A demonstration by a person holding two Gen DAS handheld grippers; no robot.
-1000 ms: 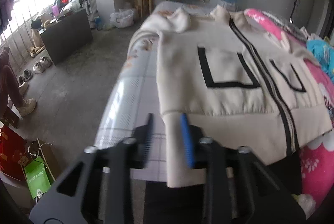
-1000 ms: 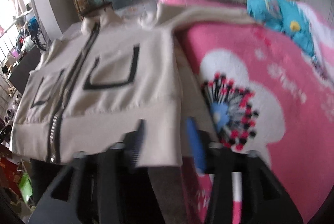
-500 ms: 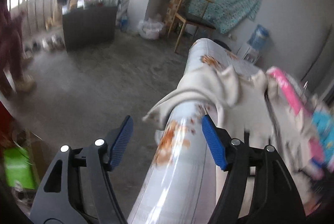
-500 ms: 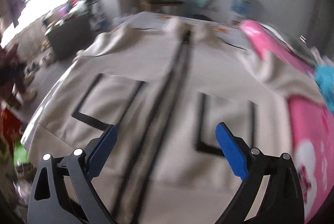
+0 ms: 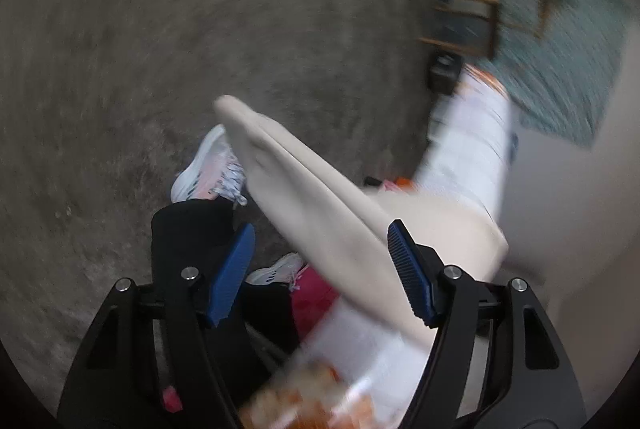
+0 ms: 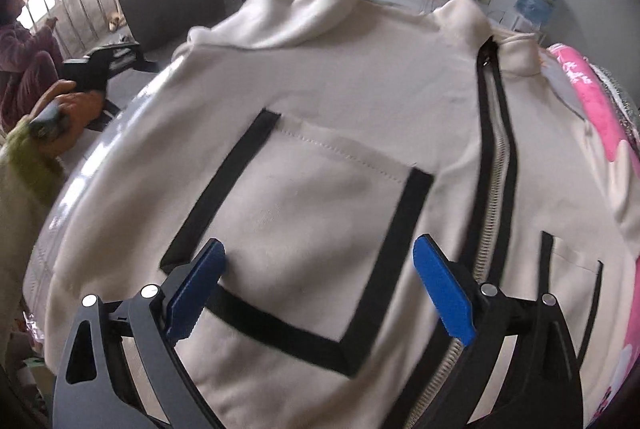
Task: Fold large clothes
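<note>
Both grippers open and empty; cream jacket [image 6: 340, 133] lying front-up, unfolded.

The right gripper [image 6: 320, 293] is hovering over the jacket's chest pocket [image 6: 304, 229], pads spread wide and holding nothing. The left gripper [image 5: 320, 269], equally wide and empty, is pointing down past the jacket's left side, where the sleeve [image 5: 304, 197] is hanging over the table edge [image 5: 380, 349] toward the floor [image 5: 160, 29]. Risk: the dangling sleeve is likely to pull loose or slide off if pinched shallowly (one layer only), and the zipper [image 6: 494, 197], beside the pocket, may be snagging a pad. The left view is blurring heavily; contact between sleeve and pad cannot be told, and the jacket's hem is sitting cut off below the right gripper.
</note>
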